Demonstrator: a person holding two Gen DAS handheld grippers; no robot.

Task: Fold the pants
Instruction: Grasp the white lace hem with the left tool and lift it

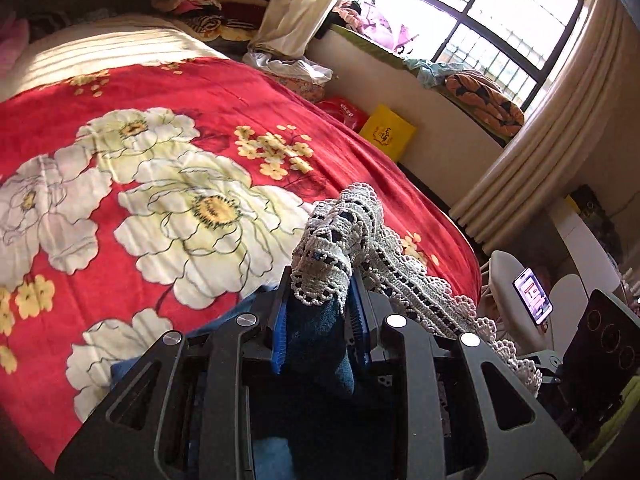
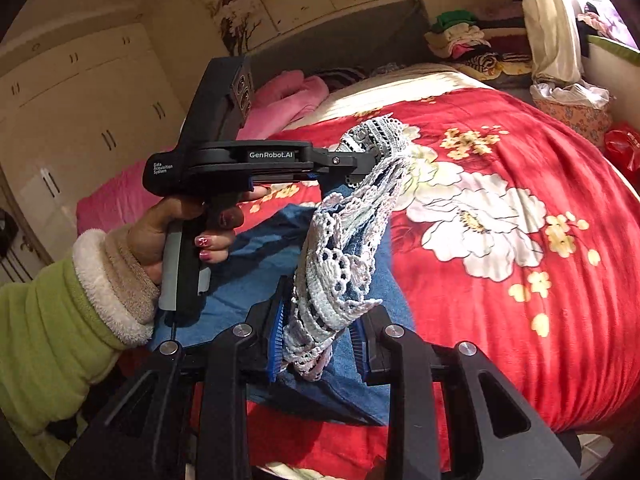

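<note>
I hold one pair of denim pants (image 2: 256,280) with a white crochet lace hem (image 2: 340,264), lifted above the bed's red floral blanket (image 2: 520,152). The left gripper (image 1: 320,320) is clenched on one bunch of lace hem and blue denim; the blue pads (image 1: 279,332) press the fabric from both sides. The right gripper (image 2: 320,344) is likewise clamped on a second bunch of the lace hem, with denim hanging below it. In the right wrist view the left gripper (image 2: 362,168) appears side-on, held by the person's hand (image 2: 180,224) in a green sleeve (image 2: 52,332), and the lace spans between the two grippers. Progress, as I judge it: both hem ends are secured and raised, so a lengthwise fold is in hand but not laid down. The rest of the denim lies rumpled on the bed nearer the person, and no finished crease is visible. Remaining steps: carry the hem over, lay it flat, release, then fold again. Count: one pair of pants, two grippers, one hand visible, one bed.
</note>
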